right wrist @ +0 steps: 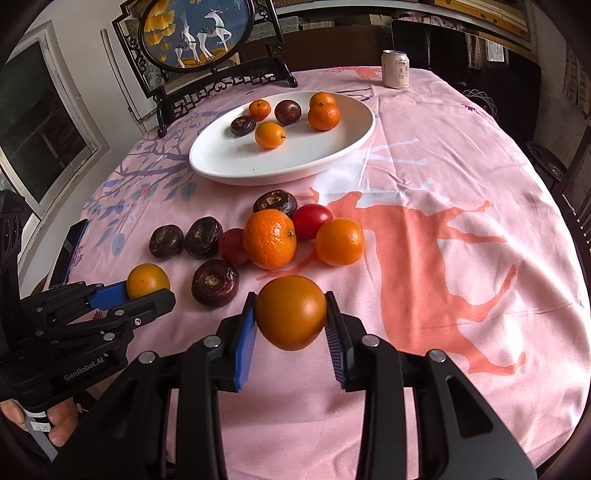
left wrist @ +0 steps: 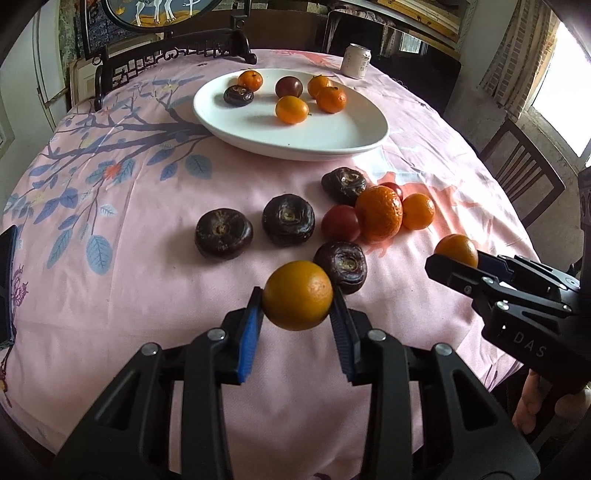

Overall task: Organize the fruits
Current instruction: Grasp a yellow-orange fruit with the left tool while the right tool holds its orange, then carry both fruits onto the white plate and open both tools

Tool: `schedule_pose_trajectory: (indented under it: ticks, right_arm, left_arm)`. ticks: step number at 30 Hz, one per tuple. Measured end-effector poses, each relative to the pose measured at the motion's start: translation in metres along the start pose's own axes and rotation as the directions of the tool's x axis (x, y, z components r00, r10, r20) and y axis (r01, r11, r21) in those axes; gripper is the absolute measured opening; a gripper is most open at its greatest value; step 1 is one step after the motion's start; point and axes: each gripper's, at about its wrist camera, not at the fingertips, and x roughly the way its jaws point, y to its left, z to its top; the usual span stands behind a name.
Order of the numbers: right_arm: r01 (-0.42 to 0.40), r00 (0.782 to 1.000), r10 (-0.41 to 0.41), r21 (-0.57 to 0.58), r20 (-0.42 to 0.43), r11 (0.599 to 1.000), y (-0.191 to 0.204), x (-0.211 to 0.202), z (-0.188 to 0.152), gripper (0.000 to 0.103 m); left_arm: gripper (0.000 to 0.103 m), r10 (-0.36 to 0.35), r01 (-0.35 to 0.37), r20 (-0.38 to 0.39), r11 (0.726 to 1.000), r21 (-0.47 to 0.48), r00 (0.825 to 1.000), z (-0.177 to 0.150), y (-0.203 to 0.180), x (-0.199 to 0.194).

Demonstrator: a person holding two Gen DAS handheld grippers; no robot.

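Observation:
My left gripper [left wrist: 297, 300] is shut on a small orange [left wrist: 297, 295], held just above the cloth. My right gripper [right wrist: 291, 314] is shut on another orange [right wrist: 291, 312]; it shows at the right of the left wrist view [left wrist: 458, 258]. A white oval plate [left wrist: 332, 136] at the back holds several oranges and dark fruits. Between plate and grippers lie several dark water chestnuts [left wrist: 223, 232], a large mandarin [left wrist: 379, 212], a smaller orange [left wrist: 418, 211] and red fruits [left wrist: 340, 222]. The left gripper shows at the left of the right wrist view [right wrist: 147, 286].
The table carries a pink cloth [right wrist: 443, 258] with tree and deer prints. A drink can [right wrist: 396, 69] stands at the far edge. A framed deer screen [right wrist: 195, 33] stands behind the plate. A dark phone [right wrist: 70, 247] lies at the left edge. Chairs [left wrist: 524, 173] surround the table.

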Motion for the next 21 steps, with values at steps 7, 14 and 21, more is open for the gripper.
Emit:
schedule_pose_trajectory:
  ticks: [7, 14, 21]
  right_arm:
    - [-0.009, 1.0, 0.011, -0.06, 0.027, 0.998, 0.012, -0.006, 0.025, 0.036]
    - [-0.011, 0.999, 0.016, -0.109, 0.042, 0.994, 0.019, 0.005, 0.066, 0.036]
    - [-0.017, 0.999, 0.021, -0.122, 0.028, 0.992, 0.017, 0.045, 0.133, 0.035]
  left_arm:
    - [0.036, 0.022, -0.022, 0.048, 1.0, 0.013, 0.999, 0.037, 0.004, -0.015]
    - [0.036, 0.066, -0.066, 0.087, 0.998, -0.003, 0.994, 0.105, 0.018, -0.011]
    - [0.037, 0.114, -0.112, 0.053, 0.993, -0.046, 0.992, 0.175, 0.031, 0.031]
